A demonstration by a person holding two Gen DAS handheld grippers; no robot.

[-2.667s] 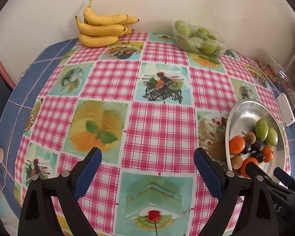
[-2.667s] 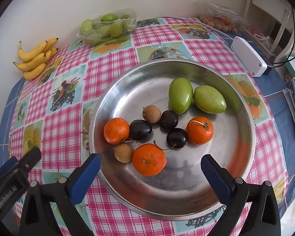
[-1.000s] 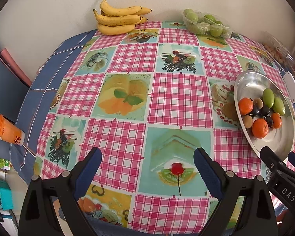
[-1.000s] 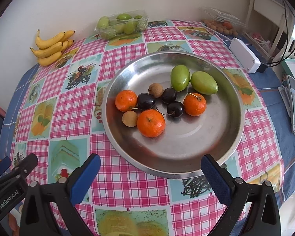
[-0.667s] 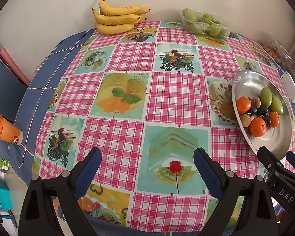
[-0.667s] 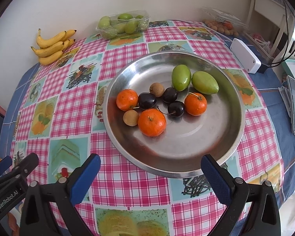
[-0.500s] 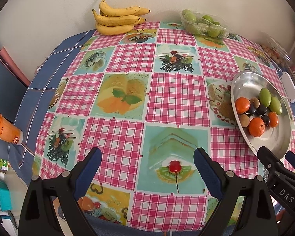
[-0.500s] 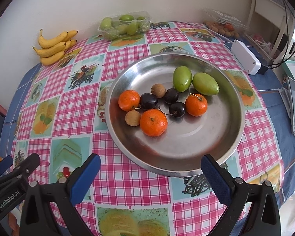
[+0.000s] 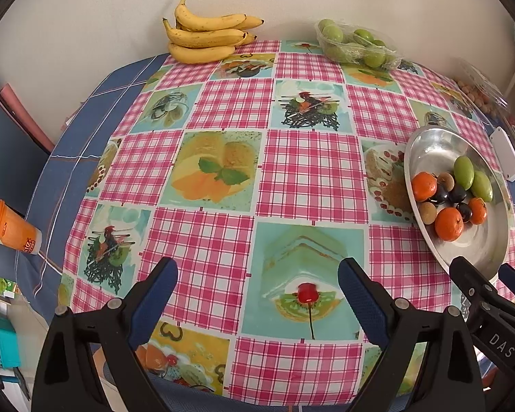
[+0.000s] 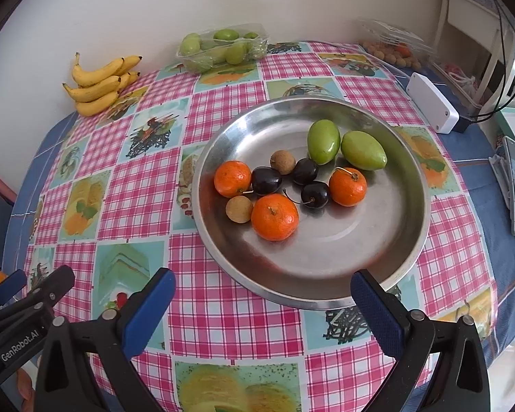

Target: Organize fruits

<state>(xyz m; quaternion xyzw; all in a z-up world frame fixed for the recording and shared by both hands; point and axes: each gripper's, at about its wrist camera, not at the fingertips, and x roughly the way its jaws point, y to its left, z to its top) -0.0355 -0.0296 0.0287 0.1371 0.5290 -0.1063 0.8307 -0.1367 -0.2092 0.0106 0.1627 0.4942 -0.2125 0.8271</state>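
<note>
Left wrist view: the left gripper hangs over the near part of the checked tablecloth, its blue-padded jaws spread wide with nothing between them. The steel dish sits to the right of it, holding the fruit pile: tangerines, dark cherries, a longan and two green oval fruits. Well beyond the dish, against the wall, lie the bananas and, to their right, a clear pack of green fruit. An orange cup stands far left of the dish, off the tablecloth. The right gripper shows just at the dish's near rim.

Right wrist view: the right gripper hovers at the near edge of the steel dish, jaws wide apart and empty. In the dish, three tangerines ring three cherries; two longans sit among them, and the two green fruits lie at the far side, touching. Beyond the dish are the fruit pack and, farther left, the bananas. A white box lies right of the dish. The left gripper shows left of the dish, near side.
</note>
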